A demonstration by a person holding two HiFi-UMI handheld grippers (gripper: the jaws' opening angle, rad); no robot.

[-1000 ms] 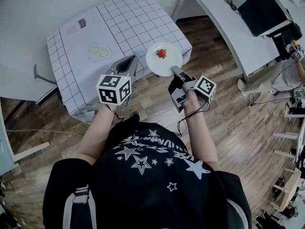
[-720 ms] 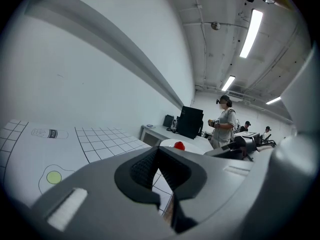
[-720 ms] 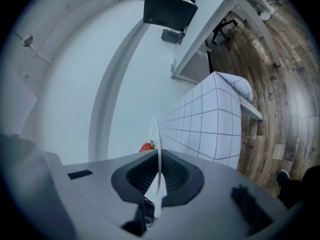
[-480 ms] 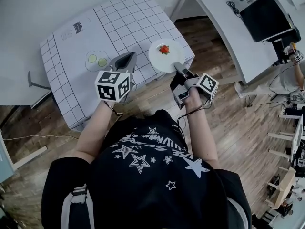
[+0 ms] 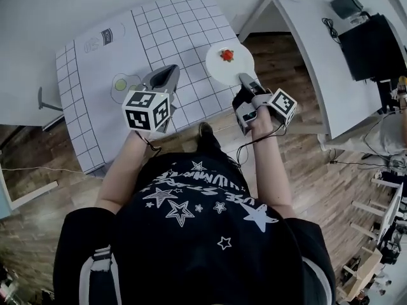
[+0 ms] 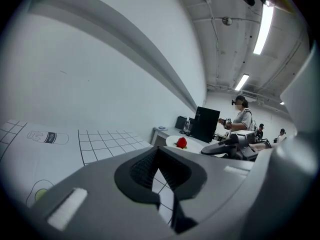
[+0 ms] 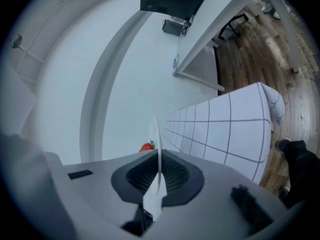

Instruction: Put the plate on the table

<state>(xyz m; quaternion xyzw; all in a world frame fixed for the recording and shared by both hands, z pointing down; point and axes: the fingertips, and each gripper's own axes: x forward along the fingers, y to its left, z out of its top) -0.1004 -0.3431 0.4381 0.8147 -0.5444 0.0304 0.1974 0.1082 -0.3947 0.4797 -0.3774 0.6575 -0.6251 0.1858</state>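
Note:
A white plate [image 5: 224,70] carrying a red strawberry [image 5: 227,54] hangs over the right edge of the table with the white grid cloth [image 5: 172,30]. My right gripper [image 5: 242,81] is shut on the plate's near rim. In the right gripper view the plate [image 7: 158,154] runs edge-on between the pads of my right gripper [image 7: 159,180], with the strawberry [image 7: 146,147] beyond. I cannot tell whether the plate touches the cloth. My left gripper [image 5: 166,75] hovers over the cloth's front part, shut and holding nothing. From the left gripper view, the plate [image 6: 170,143] and strawberry [image 6: 181,142] lie to the right.
A flat fried-egg shape with green spots [image 5: 121,81] lies on the cloth left of the left gripper. A white desk [image 5: 311,43] with a black monitor [image 5: 375,43] stands to the right, over wooden floor [image 5: 305,164]. Another person [image 6: 245,119] stands in the distance.
Both grippers have moved forward and farther over the table. The plate has gone from the cloth's near corner to a spot farther along its right edge, still gripped.

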